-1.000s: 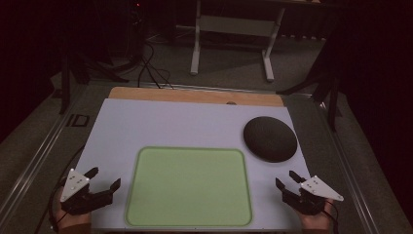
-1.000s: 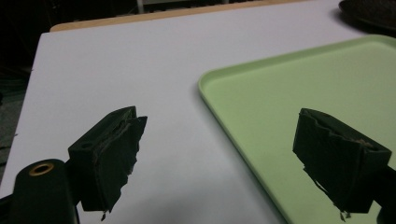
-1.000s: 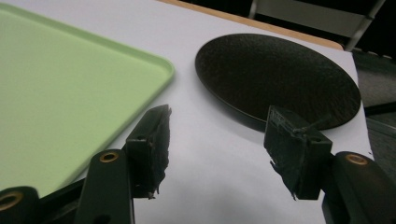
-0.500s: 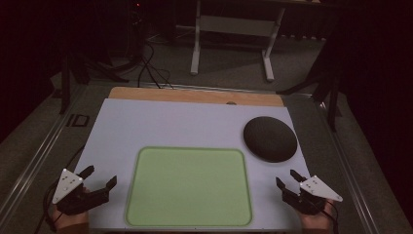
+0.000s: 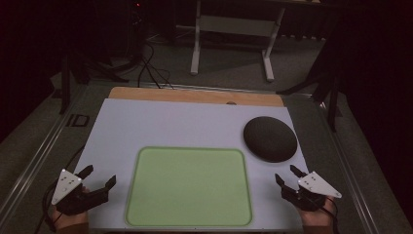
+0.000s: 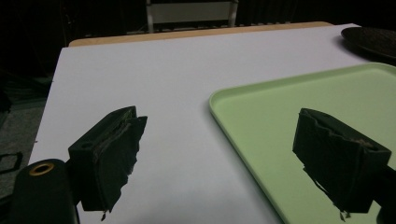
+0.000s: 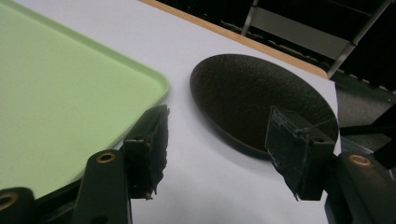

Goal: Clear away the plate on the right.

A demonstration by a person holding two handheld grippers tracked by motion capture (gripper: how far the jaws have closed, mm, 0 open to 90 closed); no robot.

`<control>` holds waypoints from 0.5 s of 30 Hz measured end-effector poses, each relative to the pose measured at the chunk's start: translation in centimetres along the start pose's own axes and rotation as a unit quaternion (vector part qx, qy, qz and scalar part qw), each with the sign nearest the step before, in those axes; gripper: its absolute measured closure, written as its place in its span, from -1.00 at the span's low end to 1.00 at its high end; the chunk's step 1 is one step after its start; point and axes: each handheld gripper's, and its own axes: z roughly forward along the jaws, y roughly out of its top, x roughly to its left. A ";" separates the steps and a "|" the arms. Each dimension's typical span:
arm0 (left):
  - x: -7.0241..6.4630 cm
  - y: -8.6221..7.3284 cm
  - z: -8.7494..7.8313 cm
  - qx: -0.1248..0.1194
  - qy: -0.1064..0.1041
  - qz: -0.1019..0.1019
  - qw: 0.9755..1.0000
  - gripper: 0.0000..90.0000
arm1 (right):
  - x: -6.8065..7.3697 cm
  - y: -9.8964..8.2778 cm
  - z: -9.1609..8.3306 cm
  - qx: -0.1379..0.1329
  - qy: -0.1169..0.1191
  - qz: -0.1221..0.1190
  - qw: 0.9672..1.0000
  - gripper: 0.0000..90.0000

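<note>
A light green tray [image 5: 190,187] lies flat at the front middle of the white table top [image 5: 170,126]. A dark round plate [image 5: 270,139] rests to the tray's right, farther back. My left gripper [image 5: 97,178] is at the front left corner, open, with nothing between its jaws; in the left gripper view the tray [image 6: 299,107] lies ahead to the right. My right gripper [image 5: 288,176] hovers at the front right, open and empty, just short of the plate [image 7: 252,102], with the tray's corner [image 7: 70,79] to its left.
A wooden strip [image 5: 195,96] edges the table's far side. Beyond it stand a white metal frame [image 5: 234,34] and cables [image 5: 151,68] on the dark floor. Metal rails [image 5: 29,170] run along both sides of the table.
My left gripper has drifted a little toward the front left corner of the table. The right gripper has stayed nearly still. Both remain open.
</note>
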 end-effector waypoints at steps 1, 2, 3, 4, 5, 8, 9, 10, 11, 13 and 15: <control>0.0 0.0 0.0 0.000 -0.001 -0.001 1.000 -0.67 | -0.1 0.2 0.0 0.000 -0.001 -0.003 1.000 -0.14; 0.0 0.0 0.0 0.001 -0.002 -0.001 1.000 -0.67 | -0.2 0.3 0.0 0.001 -0.002 -0.006 1.000 -0.14; 0.0 0.0 0.0 0.001 -0.002 -0.001 1.000 -0.67 | -0.2 0.3 0.0 0.001 -0.002 -0.006 1.000 -0.14; 0.0 0.0 0.0 0.003 -0.002 -0.001 1.000 -0.67 | -0.4 0.5 0.0 0.001 -0.003 -0.009 1.000 -0.14; 0.0 0.0 0.0 0.003 -0.002 0.000 1.000 -0.67 | -0.6 0.7 0.0 0.000 -0.004 -0.012 1.000 -0.14; 0.0 0.0 0.0 -0.001 -0.001 -0.002 1.000 -0.67 | -1.0 1.2 0.0 -0.001 -0.008 -0.019 1.000 -0.14; 0.0 0.0 -0.1 -0.001 -0.001 -0.002 1.000 -0.67 | -1.0 1.4 0.0 -0.001 -0.009 -0.022 1.000 -0.15; 0.0 0.0 -0.1 -0.002 -0.001 -0.003 1.000 -0.67 | -1.2 1.5 0.0 -0.001 -0.010 -0.025 1.000 -0.15; 0.0 0.0 -0.1 -0.002 -0.001 -0.003 1.000 -0.67 | -1.2 1.7 0.1 -0.001 -0.011 -0.028 1.000 -0.15; 0.0 0.0 -0.1 -0.002 -0.001 -0.002 1.000 -0.67 | -1.4 2.0 0.2 0.001 -0.014 -0.034 0.999 -0.16; 0.0 0.0 -0.1 -0.002 -0.001 -0.001 1.000 -0.67 | -1.6 2.2 0.4 0.002 -0.017 -0.040 0.999 -0.16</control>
